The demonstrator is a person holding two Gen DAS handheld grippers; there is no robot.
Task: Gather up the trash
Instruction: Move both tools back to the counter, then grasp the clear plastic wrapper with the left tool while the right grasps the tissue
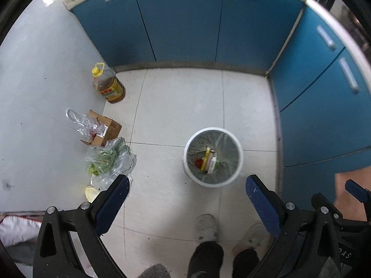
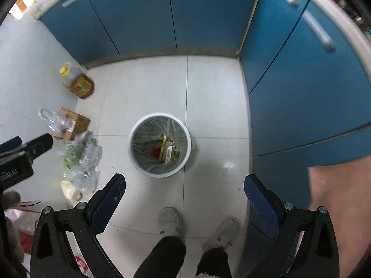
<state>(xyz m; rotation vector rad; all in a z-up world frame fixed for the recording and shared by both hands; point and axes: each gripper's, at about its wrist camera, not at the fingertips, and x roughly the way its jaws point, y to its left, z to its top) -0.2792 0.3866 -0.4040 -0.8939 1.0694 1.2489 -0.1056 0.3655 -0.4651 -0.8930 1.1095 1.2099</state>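
A white trash bin point(image 1: 213, 130) point(image 2: 160, 115) with a clear liner stands on the pale tiled floor. Inside it lie a yellow box point(image 1: 206, 159) point(image 2: 164, 147), a white bottle point(image 1: 212, 163) point(image 2: 169, 154) and something red. My left gripper point(image 1: 187, 180) hangs high above the floor, pointing steeply down, open and empty, with the bin just beyond its fingertips. My right gripper point(image 2: 184, 178) is likewise open and empty, with the bin ahead and slightly left of its gap. Each wrist view catches part of the other gripper at its edge.
Along the left wall stand a yellow-capped oil bottle point(image 1: 109, 85), a cardboard box point(image 1: 109, 129) with clear plastic point(image 1: 78, 120) on it, and a plastic bag of greens point(image 1: 109, 157). Blue cabinets point(image 1: 185, 23) close the back and right. The person's shoes point(image 1: 206, 227) are below the bin.
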